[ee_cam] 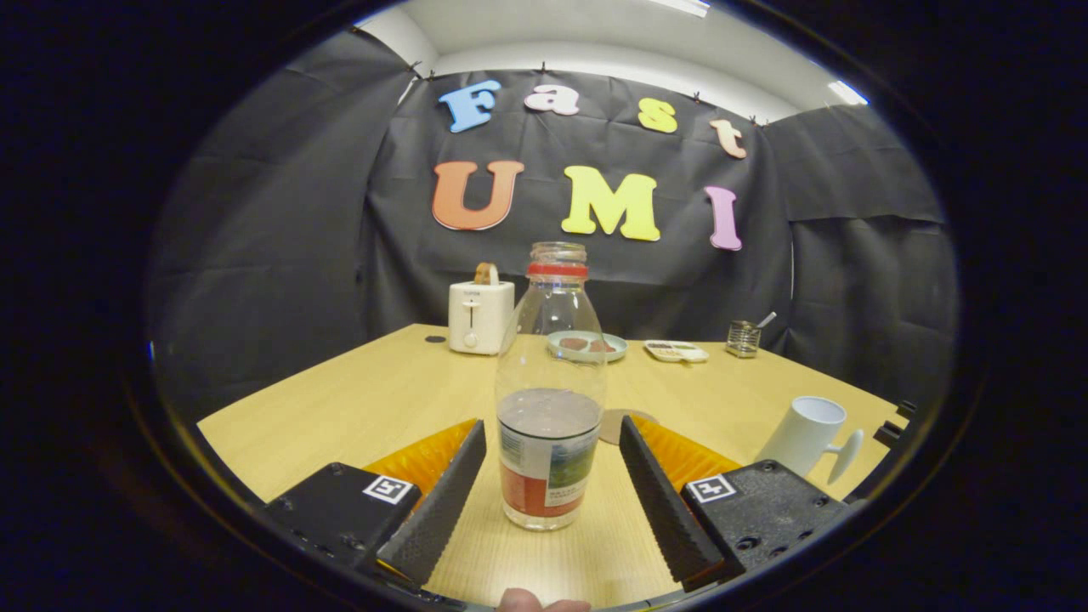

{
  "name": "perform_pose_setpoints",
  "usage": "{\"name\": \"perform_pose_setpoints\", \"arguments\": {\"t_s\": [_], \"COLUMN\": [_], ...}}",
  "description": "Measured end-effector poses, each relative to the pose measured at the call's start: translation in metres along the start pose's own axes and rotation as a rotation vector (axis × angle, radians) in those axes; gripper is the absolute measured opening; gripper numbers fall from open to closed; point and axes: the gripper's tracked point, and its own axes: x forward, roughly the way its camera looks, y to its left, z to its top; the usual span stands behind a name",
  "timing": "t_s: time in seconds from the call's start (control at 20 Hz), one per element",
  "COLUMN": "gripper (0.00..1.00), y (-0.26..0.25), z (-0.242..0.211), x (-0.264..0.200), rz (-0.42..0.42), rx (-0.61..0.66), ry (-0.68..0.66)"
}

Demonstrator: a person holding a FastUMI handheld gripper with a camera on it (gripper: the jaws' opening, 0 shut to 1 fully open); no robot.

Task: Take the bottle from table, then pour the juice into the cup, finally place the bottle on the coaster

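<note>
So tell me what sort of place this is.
Probably a staged kitchen-table setup inside a recording booth: black cloth hangs behind a wooden table holding a toaster, a plate and a white cup. The open tool straddles a bottle.

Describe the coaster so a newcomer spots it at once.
Start at the wooden table and find the clear bottle standing between the open gripper fingers. Just behind it lies the coaster, a flat tan disc, unlike the upright white cup nearby.
</note>
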Motion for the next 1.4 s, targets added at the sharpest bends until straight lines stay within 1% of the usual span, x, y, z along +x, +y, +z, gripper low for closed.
{"name": "perform_pose_setpoints", "arguments": {"t_s": [0.15, 0.25, 0.35, 0.55, 0.65, 0.8, 0.95, 1.15, 1.4], "gripper": [1.0, 1.0, 0.99, 0.87, 0.83, 0.79, 0.79, 0.78, 0.77], "y": [0.004, 0.001, 0.005, 0.007, 0.007, 0.003, -0.004, -0.017, -0.034], "z": [-0.007, -0.014, -0.016, -0.012, -0.011, 0.005, 0.025, 0.051, 0.075], "x": [0.008, 0.011, 0.013, 0.015, 0.013, 0.002, -0.011, -0.027, -0.043], "rz": [0.009, 0.0, 0.017, 0.03, 0.045, 0.056, 0.056, 0.066, 0.102], "rx": [0.012, 0.023, 0.026, -0.013, -0.011, 0.004, 0.03, 0.088, 0.194], "ry": [0.016, 0.034, 0.032, 0.013, 0.017, -0.007, -0.031, -0.056, -0.07]}}
